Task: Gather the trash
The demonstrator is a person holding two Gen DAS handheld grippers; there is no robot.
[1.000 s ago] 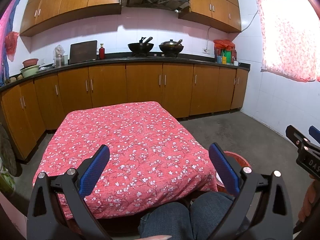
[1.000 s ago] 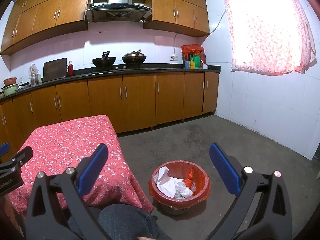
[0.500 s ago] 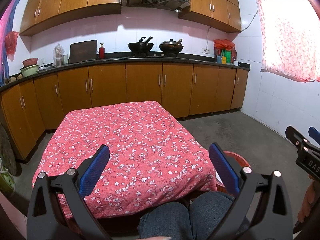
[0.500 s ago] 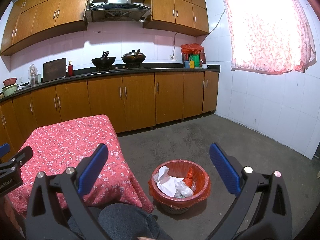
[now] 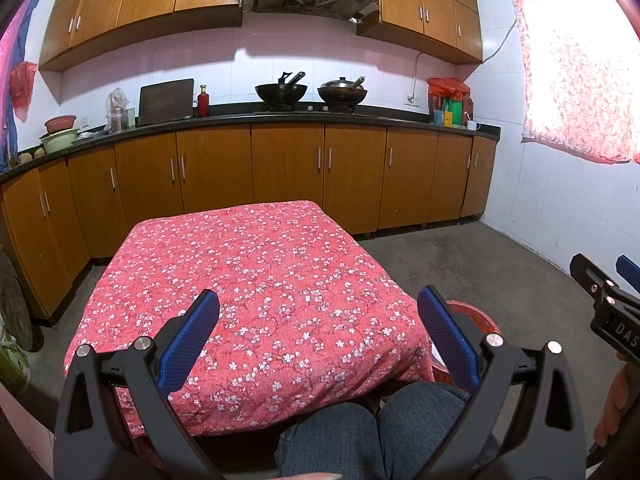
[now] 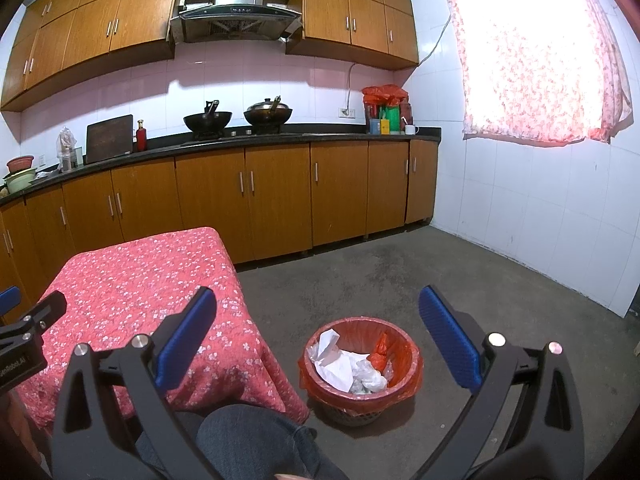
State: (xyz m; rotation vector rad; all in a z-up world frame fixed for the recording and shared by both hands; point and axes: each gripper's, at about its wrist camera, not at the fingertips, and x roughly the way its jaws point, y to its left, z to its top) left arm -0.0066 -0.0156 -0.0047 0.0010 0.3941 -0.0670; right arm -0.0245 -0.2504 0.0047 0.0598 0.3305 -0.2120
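The left gripper is held level with its jaws spread wide, nothing between the blue pads. The right gripper is spread just as wide and equally empty. The two sit side by side, the right one's tip showing at the left one's right edge. Below both jaws are the person's knees (apparently seated).

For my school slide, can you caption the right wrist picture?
Open right gripper above a round red-lined wastebasket holding crumpled white paper, beside a red floral-cloth table.
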